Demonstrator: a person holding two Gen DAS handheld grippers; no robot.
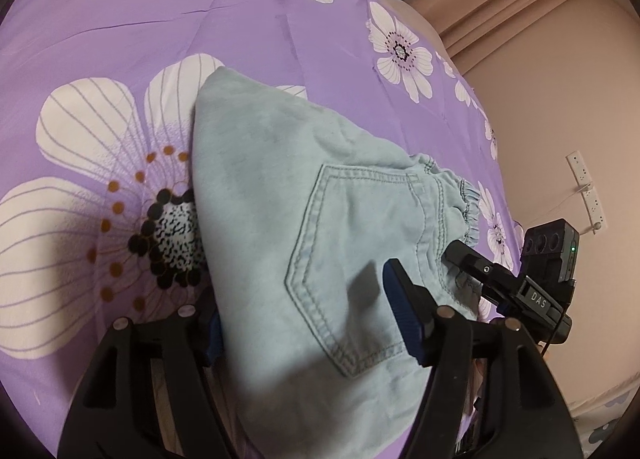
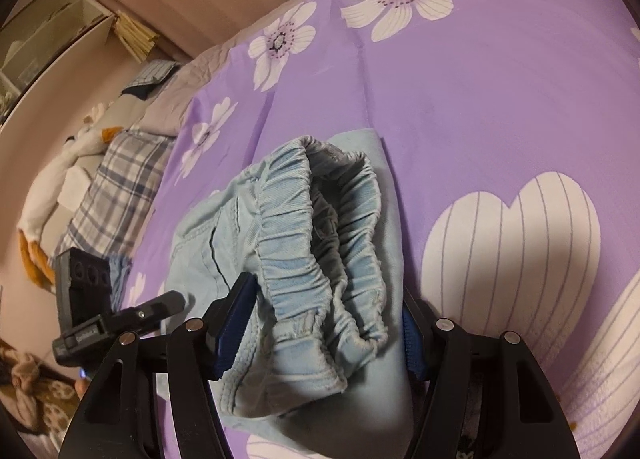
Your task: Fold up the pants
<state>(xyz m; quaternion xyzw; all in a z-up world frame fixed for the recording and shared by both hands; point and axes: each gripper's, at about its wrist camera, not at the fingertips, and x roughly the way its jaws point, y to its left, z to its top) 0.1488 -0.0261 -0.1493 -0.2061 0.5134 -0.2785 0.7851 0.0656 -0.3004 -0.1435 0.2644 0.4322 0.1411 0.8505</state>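
**Fold nearly done, both tools on the bundle**

The purple flowered bedspread [image 1: 280,27] stretches ahead of both my tools. On it, between my fingers, lie the pale denim pants [image 1: 280,219], already doubled into a compact bundle, back pocket up. My left tool [image 1: 312,319] straddles the near edge, spread wide around the cloth; my right tool [image 2: 324,323] likewise brackets the elastic waistband [image 2: 320,227], which bunches open. I judge a last fold or smoothing remains: press the waistband flat. A plaid pillow [image 2: 116,187] sits far to my right tool's left, out of the way.
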